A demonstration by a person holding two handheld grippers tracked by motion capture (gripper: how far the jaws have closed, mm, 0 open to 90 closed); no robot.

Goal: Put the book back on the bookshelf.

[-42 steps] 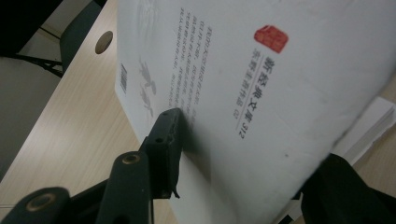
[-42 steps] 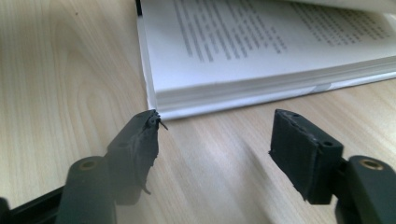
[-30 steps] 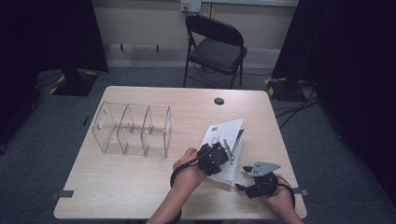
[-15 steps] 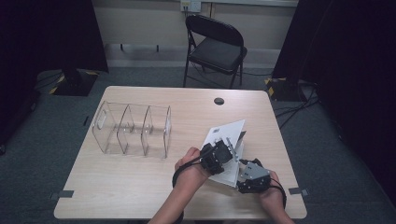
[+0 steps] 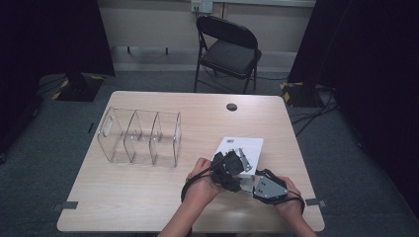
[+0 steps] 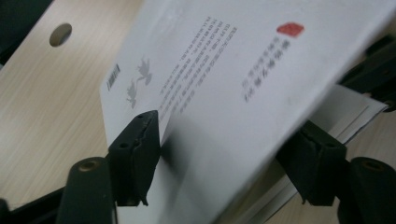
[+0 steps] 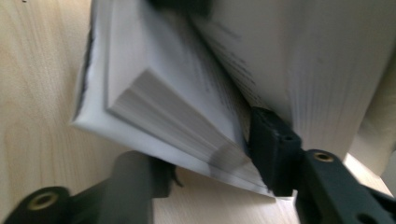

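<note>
White book (image 5: 245, 148) lies lower right of centre on the table (image 5: 148, 197), its cover lifted. Left gripper (image 5: 236, 166) jaws apart, cover between them. Right gripper (image 5: 257, 183) jaws straddle the page block's corner; clamping cannot be told

The high view looks forward and down over the whole desk (image 5: 148, 197) from the person's side. Both gripper views sit very close to the white book (image 6: 243, 93), also seen from above.
</note>
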